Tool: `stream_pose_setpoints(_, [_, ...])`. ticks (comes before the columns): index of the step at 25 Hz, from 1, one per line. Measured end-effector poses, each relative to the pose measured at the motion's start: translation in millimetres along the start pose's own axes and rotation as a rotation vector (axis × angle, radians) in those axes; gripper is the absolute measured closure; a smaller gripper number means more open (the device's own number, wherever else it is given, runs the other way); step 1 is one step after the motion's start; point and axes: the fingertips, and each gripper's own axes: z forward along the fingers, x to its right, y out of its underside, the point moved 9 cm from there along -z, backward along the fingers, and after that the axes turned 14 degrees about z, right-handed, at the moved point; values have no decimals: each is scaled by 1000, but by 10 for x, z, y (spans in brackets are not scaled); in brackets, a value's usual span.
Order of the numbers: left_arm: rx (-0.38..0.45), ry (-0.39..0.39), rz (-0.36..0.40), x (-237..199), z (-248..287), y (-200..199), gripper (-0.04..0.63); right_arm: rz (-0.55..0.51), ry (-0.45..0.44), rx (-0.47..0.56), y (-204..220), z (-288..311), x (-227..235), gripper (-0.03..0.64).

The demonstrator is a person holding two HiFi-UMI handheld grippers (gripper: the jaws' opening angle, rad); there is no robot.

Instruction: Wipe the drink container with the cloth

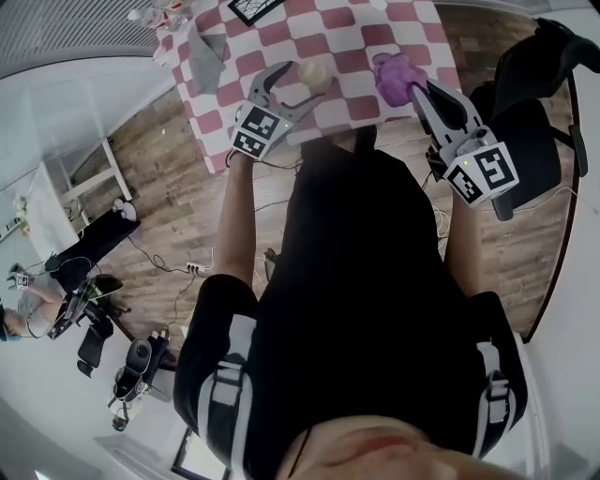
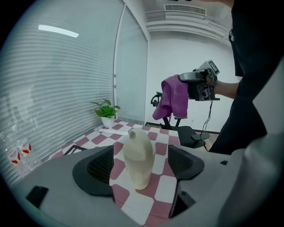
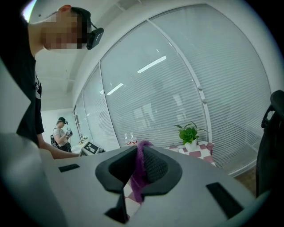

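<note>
A cream drink container (image 2: 139,158) stands upright on the red-and-white checkered table (image 2: 162,186). It sits between the jaws of my left gripper (image 2: 141,163), which is open, with a gap on each side of the container. In the head view the container (image 1: 315,75) is just beyond the left gripper (image 1: 292,86) at the table's near edge. My right gripper (image 1: 422,94) hangs in the air to the right, shut on a purple cloth (image 1: 397,77). The cloth (image 3: 141,177) is pinched between its pads and droops below them.
A potted plant (image 2: 106,114) and a white strip stand at the table's far end by the blinds. A grey cloth (image 1: 204,52) and a dark frame (image 1: 251,9) lie on the table. An office chair (image 1: 534,112) stands at the right. Another person (image 3: 60,133) stands far off.
</note>
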Motion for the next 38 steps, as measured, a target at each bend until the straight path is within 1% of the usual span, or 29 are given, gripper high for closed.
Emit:
stream_pose_setpoints(6, [10, 97, 21, -87, 125, 56, 232, 13, 63, 28, 2, 49, -81, 561])
stream_pose_setpoints(9, [1, 150, 46, -110, 188, 52, 232, 15, 90, 38, 9, 45, -108, 561])
stream_pose_setpoints(13, [4, 189, 62, -129, 233, 49, 232, 25, 121, 48, 25, 37, -122, 561])
stream_pose_setpoints(18, [1, 215, 91, -112, 251, 48, 233, 33, 136, 53, 29, 38, -135, 561])
stream_pose_setpoints(21, [-1, 206, 108, -110, 251, 42, 239, 37, 140, 54, 42, 36, -125, 561])
stream_pose_setpoints(22, [-2, 197, 115, -113, 247, 42, 259, 39, 141, 54, 49, 33, -119, 561])
stream_pose_setpoints(23, [-4, 188, 120, -116, 241, 42, 298, 40, 142, 53, 55, 28, -112, 561])
stream_pose_setpoints(28, [-7, 162, 120, -110, 218, 46, 302, 44, 131, 54, 41, 35, -96, 561])
stream_pose_setpoints(33, [-18, 122, 66, -127, 232, 49, 302, 48, 118, 55, 37, 25, -62, 561])
stream_pose_setpoints(38, [-29, 62, 23, -87, 238, 45, 302, 53, 101, 48, 48, 14, -28, 561])
